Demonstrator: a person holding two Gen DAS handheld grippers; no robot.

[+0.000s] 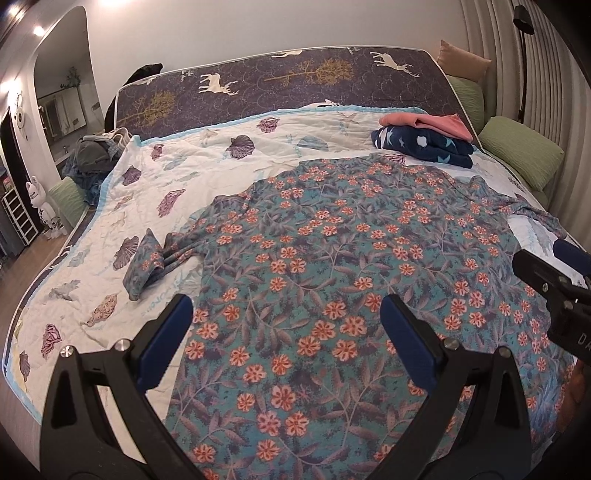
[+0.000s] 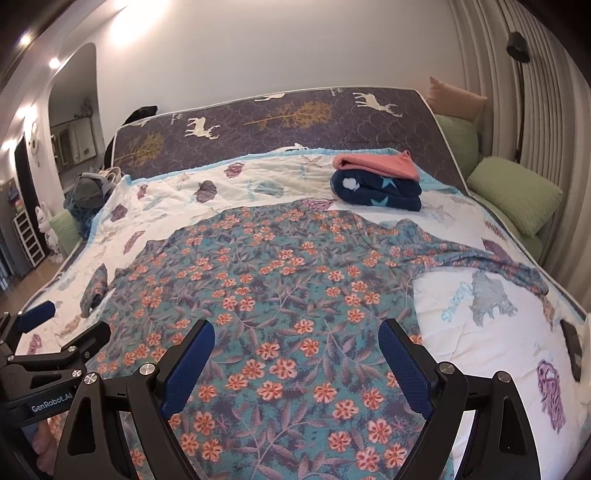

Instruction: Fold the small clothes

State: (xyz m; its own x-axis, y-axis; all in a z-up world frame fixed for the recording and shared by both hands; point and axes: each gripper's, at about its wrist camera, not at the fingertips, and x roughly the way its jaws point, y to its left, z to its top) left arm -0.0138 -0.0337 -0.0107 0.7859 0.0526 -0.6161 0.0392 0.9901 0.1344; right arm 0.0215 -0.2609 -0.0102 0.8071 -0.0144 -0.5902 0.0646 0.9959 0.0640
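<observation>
- Two folded garments, pink (image 2: 376, 164) on navy (image 2: 376, 192), already sit stacked at the bed's far end.
- The floral top (image 1: 351, 258) lies spread flat on the quilt (image 1: 207, 166), unfolded.
- Your left hand-held gripper (image 1: 286, 321) and right hand-held gripper (image 2: 295, 347) both hover released above it.

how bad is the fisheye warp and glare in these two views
Left wrist view: strong barrel bend, the mattress edge bows; ceiling lights blow out top left. Right wrist view: same curving, dark vignette corners, floral garment sharp and evenly lit.
</observation>
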